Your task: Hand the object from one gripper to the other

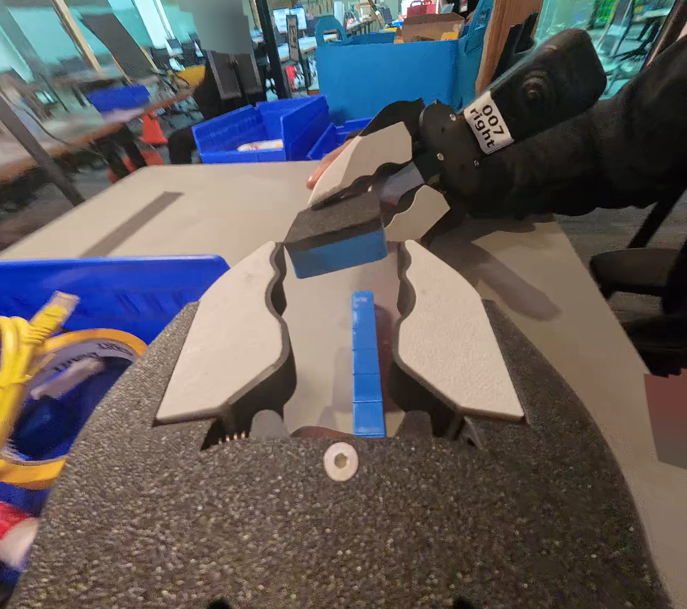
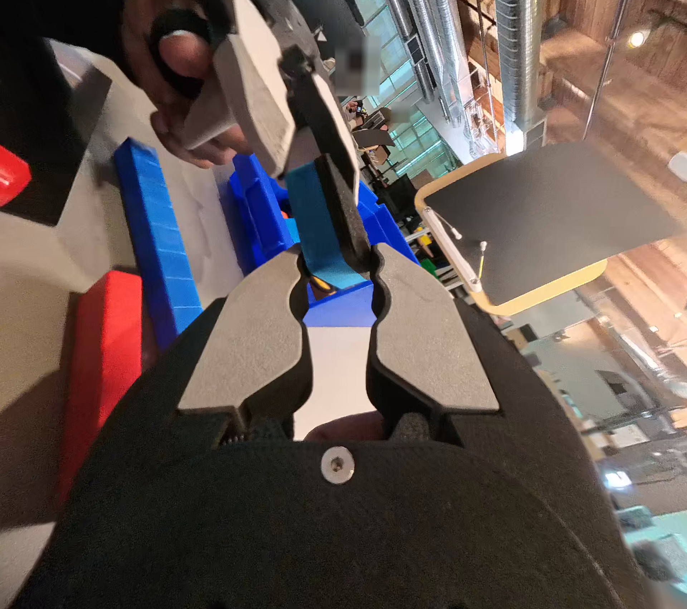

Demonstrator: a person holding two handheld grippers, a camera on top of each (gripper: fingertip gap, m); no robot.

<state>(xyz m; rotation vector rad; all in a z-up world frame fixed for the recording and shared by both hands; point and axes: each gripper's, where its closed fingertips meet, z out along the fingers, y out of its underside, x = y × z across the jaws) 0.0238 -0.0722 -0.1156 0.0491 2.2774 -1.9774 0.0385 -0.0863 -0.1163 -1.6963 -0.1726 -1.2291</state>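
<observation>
The object is a block [image 1: 338,256] with a blue body and a black foam top, held in the air above the grey table [image 1: 208,204]. My right gripper [image 1: 353,216] comes in from the right and is shut on it, one finger on the foam top and one underneath. In the right wrist view its fingertips [image 2: 336,256] pinch the block's near end [image 2: 319,219]. My left gripper [image 1: 340,247] stands around the other end. Its left fingertip touches the block's side and a small gap shows at the right fingertip. It also shows in the right wrist view [image 2: 316,171].
A long blue bar [image 1: 366,360] lies on the table under the left gripper. A red block [image 2: 107,349] lies beside it. A blue bin [image 1: 111,286] with a yellow cable and a tape roll is at the left, and more blue bins [image 1: 260,134] stand behind the table. The tips of both grippers are at nearly the same place.
</observation>
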